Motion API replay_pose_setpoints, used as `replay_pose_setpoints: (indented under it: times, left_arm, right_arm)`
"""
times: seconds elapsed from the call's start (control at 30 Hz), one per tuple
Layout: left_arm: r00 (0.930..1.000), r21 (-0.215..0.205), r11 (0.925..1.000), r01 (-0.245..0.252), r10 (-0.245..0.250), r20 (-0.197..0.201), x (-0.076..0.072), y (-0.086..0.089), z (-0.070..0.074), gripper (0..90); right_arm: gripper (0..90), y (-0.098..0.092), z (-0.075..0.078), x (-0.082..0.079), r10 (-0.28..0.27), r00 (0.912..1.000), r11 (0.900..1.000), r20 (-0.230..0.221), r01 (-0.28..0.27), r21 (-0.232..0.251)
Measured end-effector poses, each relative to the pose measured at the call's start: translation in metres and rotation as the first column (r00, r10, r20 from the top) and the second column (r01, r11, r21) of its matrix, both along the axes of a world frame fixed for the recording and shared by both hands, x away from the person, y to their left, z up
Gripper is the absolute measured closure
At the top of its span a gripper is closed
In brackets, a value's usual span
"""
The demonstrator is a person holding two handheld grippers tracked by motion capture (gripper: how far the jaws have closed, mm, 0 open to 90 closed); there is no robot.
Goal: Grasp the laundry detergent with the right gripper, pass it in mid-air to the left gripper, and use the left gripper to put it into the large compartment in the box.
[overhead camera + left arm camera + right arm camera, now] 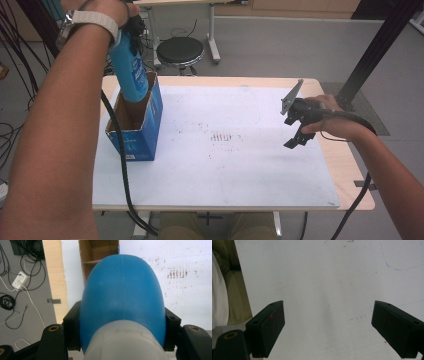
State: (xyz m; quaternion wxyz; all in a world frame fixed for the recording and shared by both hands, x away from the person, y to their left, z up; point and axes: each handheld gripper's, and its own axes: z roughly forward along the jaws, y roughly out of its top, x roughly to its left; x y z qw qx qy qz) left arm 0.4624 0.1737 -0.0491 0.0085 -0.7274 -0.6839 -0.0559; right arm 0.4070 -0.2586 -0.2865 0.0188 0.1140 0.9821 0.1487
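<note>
Blue plastic bottle (131, 75) clamped in our left gripper (122, 322), bottom dipping into the open blue cardboard box (150, 131) on the white desk (225, 170); right gripper (328, 327) gapes, holding nothing.

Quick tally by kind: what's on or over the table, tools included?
Bottle (blue, held by left tool above the box): 1
Box (blue cardboard, open top): 1
Tools (incl. right tool, open): 2
Total: 4
</note>
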Motion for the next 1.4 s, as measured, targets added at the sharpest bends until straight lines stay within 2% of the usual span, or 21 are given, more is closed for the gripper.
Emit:
replay_pose_setpoints:
  times: [0.23,0.57,1.2,1.4]
  left_arm:
    - [0.9999,0.003,1.0,-0.009,0.009,0.011,0.0,0.009,-0.005,37.3]
    - [0.9999,0.011,0.9998,-0.015,0.015,0.005,0.001,0.019,-0.015,37.3]
    - [0.9998,0.001,0.9999,-0.017,0.017,-0.009,0.002,0.03,-0.038,37.3]
    - [0.9999,-0.004,0.9999,-0.01,0.01,-0.002,0.001,0.033,-0.043,37.3]
  right_arm:
    - [11.6,-0.001,-0.001,0.0,-0.006,1.0,1.0,-0.002,0.006,0.0]
    - [11.6,-0.003,-0.002,0.0,-0.012,0.9999,1.0,-0.006,0.012,0.0]
    - [11.5,-0.002,-0.006,0.001,-0.022,0.9997,1.0,-0.012,0.022,0.012]
    - [11.5,-0.002,-0.009,0.001,-0.023,0.9996,1.0,-0.015,0.024,0.013]
